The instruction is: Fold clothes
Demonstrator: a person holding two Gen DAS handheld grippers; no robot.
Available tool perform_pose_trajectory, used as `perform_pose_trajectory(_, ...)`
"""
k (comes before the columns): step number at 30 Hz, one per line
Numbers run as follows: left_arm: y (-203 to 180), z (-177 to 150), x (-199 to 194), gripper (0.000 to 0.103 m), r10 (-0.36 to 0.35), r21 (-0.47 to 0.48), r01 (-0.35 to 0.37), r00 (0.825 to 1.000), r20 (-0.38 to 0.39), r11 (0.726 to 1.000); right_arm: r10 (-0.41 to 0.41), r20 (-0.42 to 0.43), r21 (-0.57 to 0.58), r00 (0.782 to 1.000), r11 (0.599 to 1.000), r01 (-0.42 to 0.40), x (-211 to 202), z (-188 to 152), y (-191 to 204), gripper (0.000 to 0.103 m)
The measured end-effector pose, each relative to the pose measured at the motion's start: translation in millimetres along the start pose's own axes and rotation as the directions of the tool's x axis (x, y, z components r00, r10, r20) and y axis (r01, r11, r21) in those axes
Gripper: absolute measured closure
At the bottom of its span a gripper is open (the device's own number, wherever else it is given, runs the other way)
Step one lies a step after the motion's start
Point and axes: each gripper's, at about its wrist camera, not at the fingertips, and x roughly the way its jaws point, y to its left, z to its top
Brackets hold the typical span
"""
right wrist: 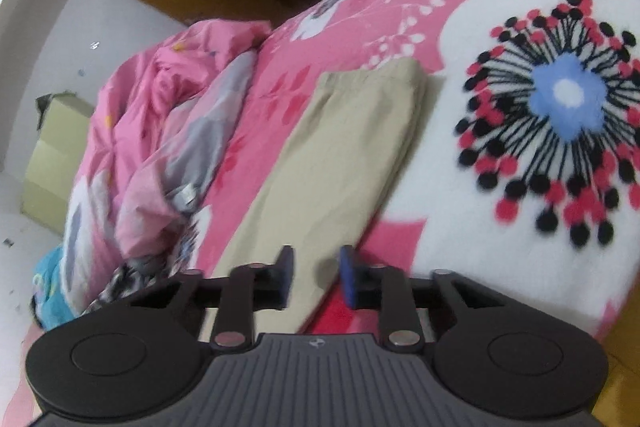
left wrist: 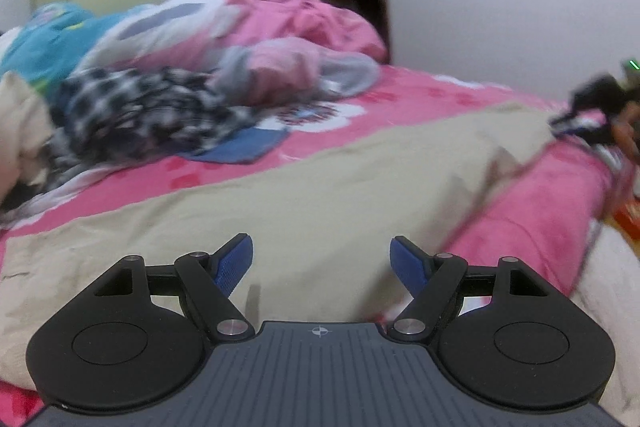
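A: Left wrist view first. What's there?

B: The left gripper (left wrist: pixel 321 261), black with blue pads, stands wide apart with nothing between its fingers, above a beige cloth garment (left wrist: pixel 320 187) spread flat across the pink flowered bedspread (left wrist: pixel 400 91). A black-and-white checked garment (left wrist: pixel 136 107) lies heaped farther back.

A: And the right wrist view?

B: The right gripper (right wrist: pixel 316 277) is narrowed to a small gap. The beige garment's near end lies beneath it; whether the pads pinch the cloth, I cannot tell. A crumpled pink quilt (right wrist: pixel 160 131) lies alongside.

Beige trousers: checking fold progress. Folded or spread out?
Spread out: the beige trousers lie flat and long on the pink bedspread.
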Motion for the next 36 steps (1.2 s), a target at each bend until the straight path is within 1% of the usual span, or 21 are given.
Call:
perform_pose_trajectory(2,-9,-4,1,0.027,-0.018,0.036,0.019,1.000,-0.022,0.999,0.017,0.016,-0.007,1.000,1.000,-0.017,0,4,0,0.102)
perform_pose_trajectory(4,-13,-9,-2,0.027,-0.030,0.056,0.032,0.999,-0.035,0.998,0.052,0.056,-0.041,0.997,0.998,-0.050,-9,9,8,0.103)
perform_pose_trajectory(6,-14,-13,-1,0.027,-0.040,0.059,0.043,0.998,-0.054,0.997,0.070,0.107,-0.096,0.992,0.994,-0.060,-22,16,18,0.103)
perform_pose_trajectory(8,-13,-15,-1,0.027,-0.039,0.055,0.043,0.997,-0.066,0.998,0.060,0.133,-0.130,0.989,0.991,-0.042,-27,23,24,0.103)
perform_pose_trajectory(10,-15,-15,-1,0.027,-0.038,0.057,0.042,0.997,-0.066,0.998,0.007,0.134,-0.132,0.991,0.991,0.011,-27,26,24,0.103)
perform_pose_trajectory(11,-15,-15,-1,0.027,-0.038,0.058,0.042,0.997,-0.066,0.997,-0.017,0.121,-0.124,0.992,0.992,0.032,-27,24,25,0.102)
perform_pose_trajectory(12,-16,-15,-1,0.027,-0.037,0.060,0.041,0.997,-0.065,0.997,-0.017,0.096,-0.130,0.995,0.991,0.029,-27,19,27,0.102)
perform_pose_trajectory(15,-22,-12,2,0.027,-0.038,0.081,0.043,0.998,-0.059,0.996,0.066,-0.028,-0.153,0.997,0.986,-0.070,-25,-9,43,0.099)
perform_pose_trajectory(16,-25,-12,3,0.027,-0.036,0.092,0.041,0.998,-0.055,0.995,0.102,-0.081,-0.148,0.991,0.982,-0.114,-23,-21,49,0.095)
perform_pose_trajectory(17,-28,-11,5,0.027,-0.033,0.103,0.038,0.998,-0.051,0.994,0.138,-0.135,-0.139,0.981,0.978,-0.157,-21,-33,56,0.080)
perform_pose_trajectory(18,-31,-10,6,0.027,-0.026,0.117,0.031,0.999,-0.043,0.993,0.172,-0.192,-0.124,0.966,0.972,-0.198,-18,-47,63,0.070)
perform_pose_trajectory(19,-35,-9,8,0.027,-0.016,0.137,0.020,0.999,-0.029,0.990,0.202,-0.241,-0.105,0.949,0.967,-0.232,-15,-62,69,0.054)
perform_pose_trajectory(22,-44,-7,12,0.030,0.003,0.182,-0.003,1.000,-0.003,0.983,0.285,-0.363,-0.032,0.887,0.948,-0.317,-3,-99,86,0.052)
perform_pose_trajectory(23,-46,-7,14,0.032,0.007,0.192,-0.007,1.000,0.001,0.981,0.293,-0.389,-0.013,0.874,0.946,-0.323,2,-108,90,0.052)
perform_pose_trajectory(25,-49,-6,17,0.044,0.013,0.213,-0.015,1.000,0.010,0.977,0.281,-0.420,0.012,0.863,0.952,-0.304,11,-122,95,0.051)
perform_pose_trajectory(26,-49,-6,18,0.046,0.011,0.211,-0.012,1.000,0.009,0.977,0.272,-0.431,0.020,0.860,0.956,-0.293,16,-128,96,0.051)
perform_pose_trajectory(28,-45,-6,21,0.053,0.007,0.193,-0.009,1.000,0.011,0.981,0.249,-0.430,0.015,0.868,0.963,-0.269,21,-132,100,0.051)
perform_pose_trajectory(30,-40,-4,22,0.056,-0.002,0.167,0.000,1.000,0.013,0.986,0.242,-0.427,0.017,0.871,0.965,-0.260,23,-133,104,0.051)
perform_pose_trajectory(32,-35,-2,24,0.060,-0.013,0.141,0.011,1.000,0.014,0.990,0.225,-0.417,0.015,0.881,0.970,-0.241,23,-130,107,0.051)
perform_pose_trajectory(33,-33,-1,26,0.063,-0.016,0.131,0.014,1.000,0.013,0.991,0.212,-0.407,0.008,0.888,0.973,-0.229,23,-128,107,0.051)
perform_pose_trajectory(36,-28,1,29,0.063,-0.022,0.111,0.021,1.000,0.010,0.994,0.154,-0.355,-0.012,0.922,0.985,-0.169,23,-119,101,0.051)
